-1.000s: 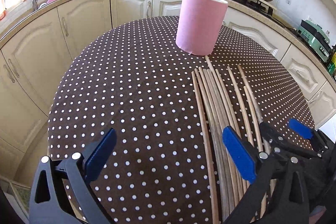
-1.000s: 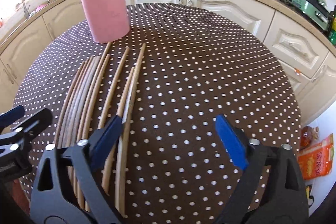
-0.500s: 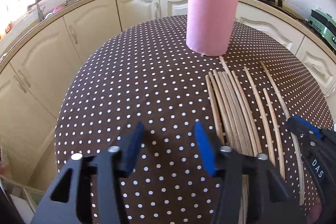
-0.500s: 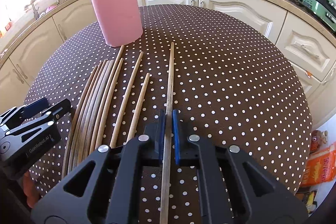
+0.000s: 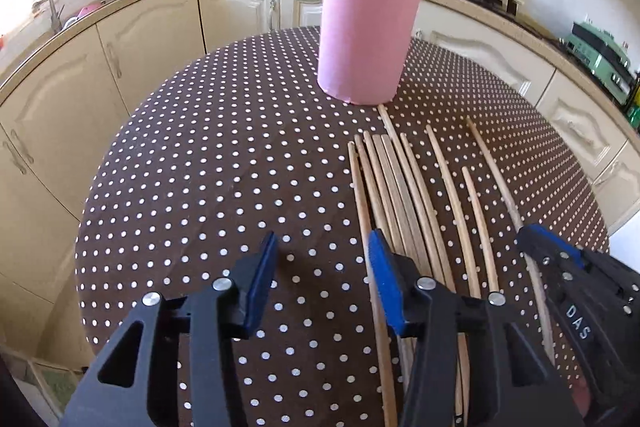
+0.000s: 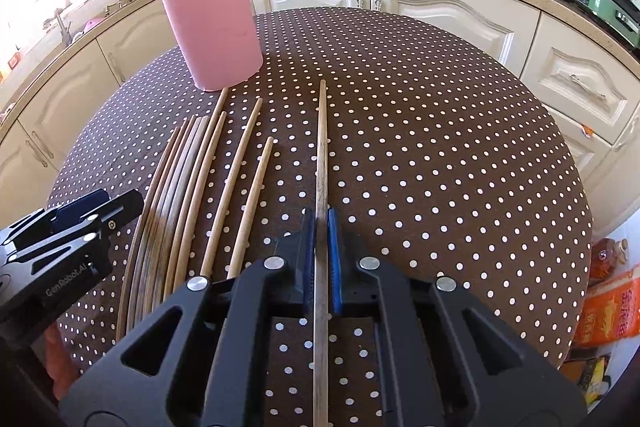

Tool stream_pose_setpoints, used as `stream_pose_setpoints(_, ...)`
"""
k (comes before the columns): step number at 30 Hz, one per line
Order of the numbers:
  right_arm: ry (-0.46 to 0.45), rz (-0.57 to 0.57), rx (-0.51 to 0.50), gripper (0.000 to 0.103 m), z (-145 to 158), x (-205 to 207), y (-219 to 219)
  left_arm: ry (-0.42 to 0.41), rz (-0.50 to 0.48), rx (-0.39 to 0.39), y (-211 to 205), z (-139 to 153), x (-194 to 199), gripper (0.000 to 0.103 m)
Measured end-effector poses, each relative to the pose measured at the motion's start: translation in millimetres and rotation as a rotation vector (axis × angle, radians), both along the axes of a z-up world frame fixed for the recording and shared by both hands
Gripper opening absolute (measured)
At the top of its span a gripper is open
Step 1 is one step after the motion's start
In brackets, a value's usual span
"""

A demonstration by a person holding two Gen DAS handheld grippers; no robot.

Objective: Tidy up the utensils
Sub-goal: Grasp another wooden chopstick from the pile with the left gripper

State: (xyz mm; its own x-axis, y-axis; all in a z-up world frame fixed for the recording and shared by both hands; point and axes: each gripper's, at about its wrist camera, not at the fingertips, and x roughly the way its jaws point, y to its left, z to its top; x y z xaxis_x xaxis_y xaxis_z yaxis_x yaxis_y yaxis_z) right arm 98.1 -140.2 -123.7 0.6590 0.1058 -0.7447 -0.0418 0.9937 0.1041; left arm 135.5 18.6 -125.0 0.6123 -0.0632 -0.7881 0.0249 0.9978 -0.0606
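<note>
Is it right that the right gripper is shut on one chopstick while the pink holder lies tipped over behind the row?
Not quite. The pink holder stands upright on the dotted tablecloth, as the right wrist view shows. The rest holds: the right gripper is shut on one chopstick.

Pink holder [image 5: 366, 43], tan wooden chopsticks [image 6: 188, 183], brown white-dotted tablecloth [image 5: 224, 163], cream cabinets [image 6: 448, 15]
</note>
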Motion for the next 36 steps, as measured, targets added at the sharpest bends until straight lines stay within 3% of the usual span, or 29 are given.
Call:
stream_pose_setpoints(6, 0.001, 0.0, -0.002, 0.008, 1, 0, 1, -0.003, -0.005, 0.063, -9, -4, 9, 0.051)
stream_pose_setpoints(12, -0.003, -0.001, 0.015, 0.008, 0, 1, -1, 0.017, 0.086, 0.091, -9, -3, 17, 0.051)
stream_pose_setpoints(14, -0.004, -0.002, 0.019, 0.007, 1, 1, -1, 0.006, 0.081, 0.095, -10, -3, 18, 0.041)
stream_pose_setpoints(16, -0.003, 0.001, 0.02, 0.007, 1, 1, -1, 0.0, 0.072, 0.098, -9, -2, 18, 0.018)
stream_pose_setpoints(18, -0.006, 0.004, 0.025, 0.007, 1, 1, -1, -0.005, 0.046, 0.1, -10, -1, 19, 0.008)
stream_pose_setpoints(28, -0.055, 0.03, 0.045, 0.007, 13, -6, -2, -0.003, 0.099, 0.059, 4, -2, 14, 0.007)
stream_pose_setpoints(36, -0.105, 0.039, 0.053, 0.006, 25, -15, -3, -0.049, 0.113, 0.016, 17, 9, 4, 0.007)
